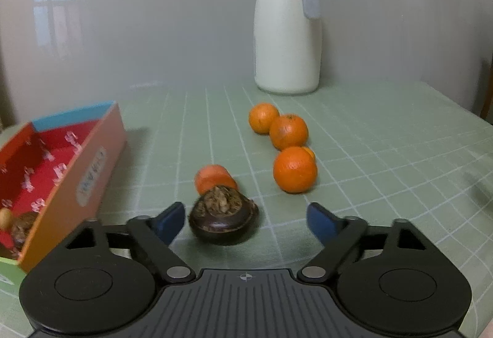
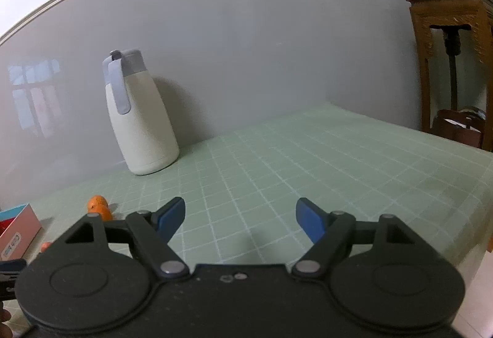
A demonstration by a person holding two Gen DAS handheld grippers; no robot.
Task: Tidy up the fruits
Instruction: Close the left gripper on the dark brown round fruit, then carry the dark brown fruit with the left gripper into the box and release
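In the left wrist view my left gripper (image 1: 245, 221) is open, and a dark brown water chestnut (image 1: 224, 218) lies on the table between its blue fingertips, close to the left one. An orange (image 1: 214, 178) lies just behind it. Three more oranges (image 1: 295, 169) (image 1: 288, 132) (image 1: 262, 117) lie in a row further back. A red-lined open box (image 1: 101, 150) at the left holds a water chestnut (image 1: 21, 228). My right gripper (image 2: 240, 219) is open and empty above bare table; an orange (image 2: 99, 207) and the box corner (image 2: 20, 230) show at its left.
A white thermos jug with a grey lid (image 1: 286, 30) stands at the back against the grey wall; it also shows in the right wrist view (image 2: 140, 119). A green checked cloth (image 2: 308, 159) covers the table. A wooden stand (image 2: 450, 60) stands beyond the table's right edge.
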